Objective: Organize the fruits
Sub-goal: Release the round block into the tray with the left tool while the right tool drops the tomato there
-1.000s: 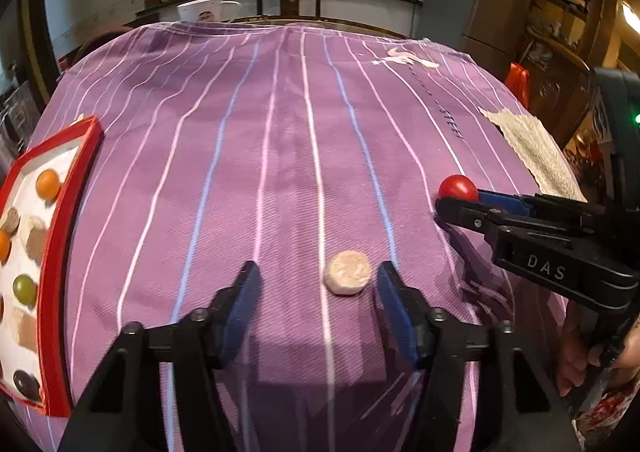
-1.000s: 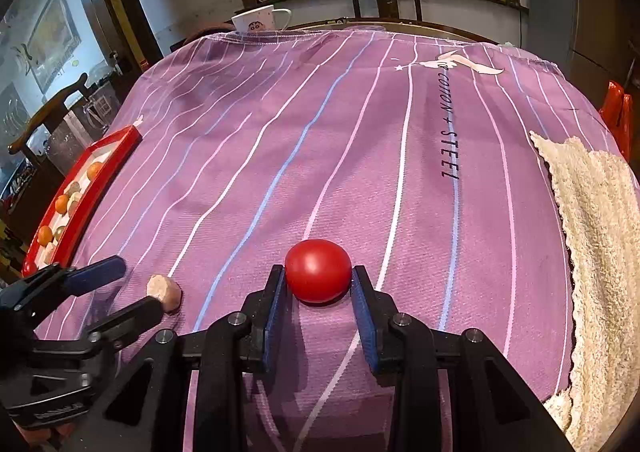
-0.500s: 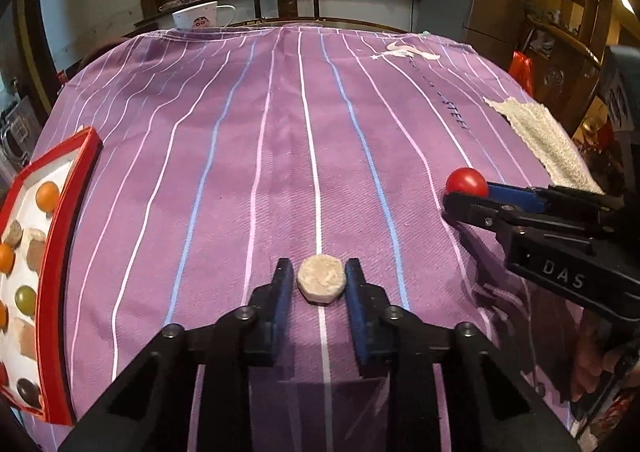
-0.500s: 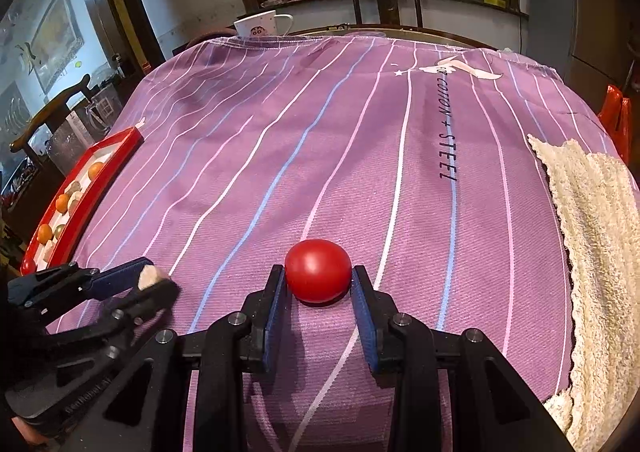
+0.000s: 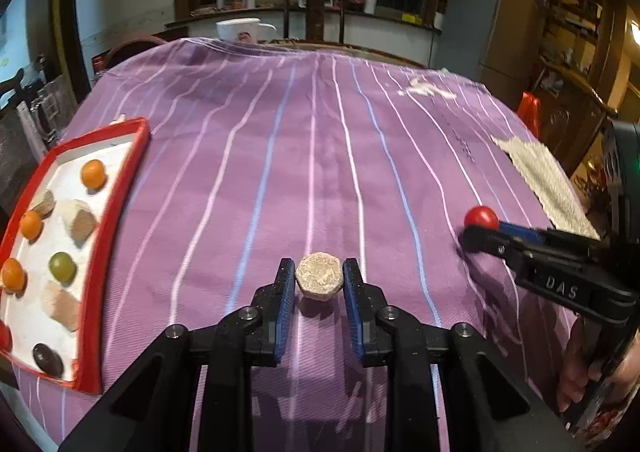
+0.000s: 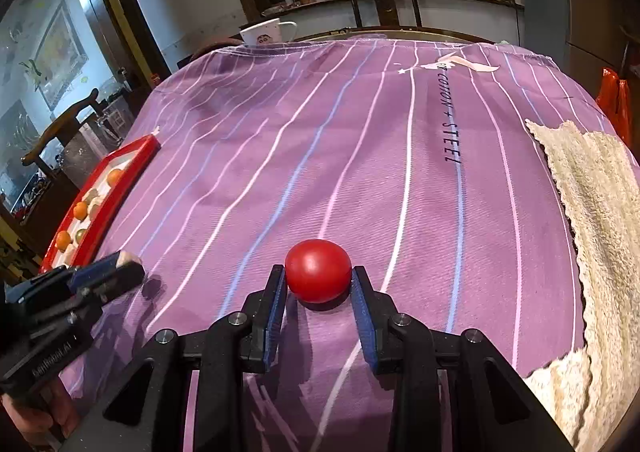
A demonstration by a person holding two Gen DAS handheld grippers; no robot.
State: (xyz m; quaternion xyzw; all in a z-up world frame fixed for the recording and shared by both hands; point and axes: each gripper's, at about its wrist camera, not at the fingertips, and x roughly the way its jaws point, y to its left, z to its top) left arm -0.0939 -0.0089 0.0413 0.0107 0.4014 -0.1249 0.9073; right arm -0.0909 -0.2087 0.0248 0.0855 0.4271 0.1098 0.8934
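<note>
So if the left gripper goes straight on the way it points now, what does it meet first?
Probably only the purple striped cloth. The left gripper already holds the beige faceted piece in its jaws, pointing down at bare cloth. The red tray lies off to its left.

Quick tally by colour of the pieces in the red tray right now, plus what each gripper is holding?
In the red tray, left wrist view:
Orange: 3
Green: 1
Dark: 1
Tan: 4
Red, cut off at the edge: 1
Left gripper: 1 tan piece
Right gripper: 1 red ball
Total: 12
</note>
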